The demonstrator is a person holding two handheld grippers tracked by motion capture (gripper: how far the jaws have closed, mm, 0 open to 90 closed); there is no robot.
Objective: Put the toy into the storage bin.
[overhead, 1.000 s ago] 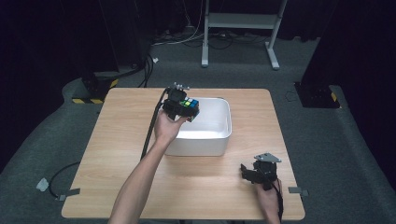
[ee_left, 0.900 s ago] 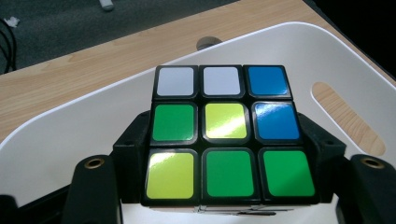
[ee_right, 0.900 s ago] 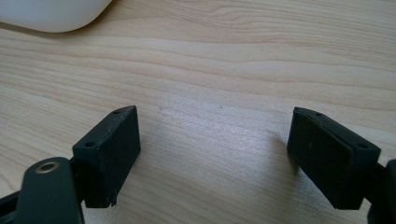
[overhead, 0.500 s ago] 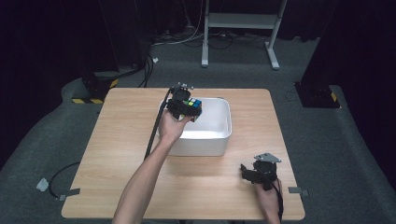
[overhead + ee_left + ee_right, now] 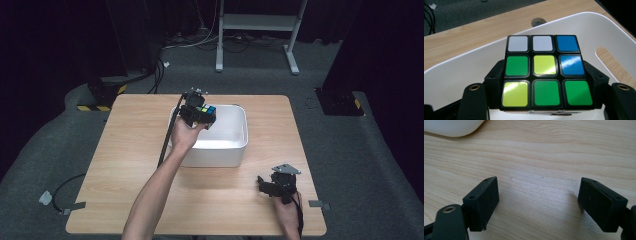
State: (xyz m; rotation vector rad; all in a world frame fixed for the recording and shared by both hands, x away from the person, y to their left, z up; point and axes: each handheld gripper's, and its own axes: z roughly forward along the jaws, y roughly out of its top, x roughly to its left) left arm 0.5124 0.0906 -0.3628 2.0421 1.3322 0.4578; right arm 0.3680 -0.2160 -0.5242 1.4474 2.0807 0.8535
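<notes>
Two hand-held black two-jaw grippers were recorded at a light wooden table (image 5: 125,165).

Item 1: left gripper (image 5: 199,113), held above the near-left rim of a white rectangular plastic tub (image 5: 235,150). Its jaws were clamped on the two opposite sides of a black-framed puzzle cube with coloured stickers (image 5: 542,71). In the left gripper view the cube's facing side read white, white, blue along the top row; green, yellow, blue across the middle; yellow, green, green along the bottom. The cube was lifted clear of the tub, over its white interior, with the tub's far wall and an oval handle cut-out behind it.

Item 2: right gripper (image 5: 272,186), at the near-right part of the table, well apart from the tub. In the right gripper view its jaws stood wide, bare wood grain between them, nothing held. A rounded corner of the tub showed at the upper left of that view.

Item 3: black cable (image 5: 167,135), trailing from the left gripper across the table.
</notes>
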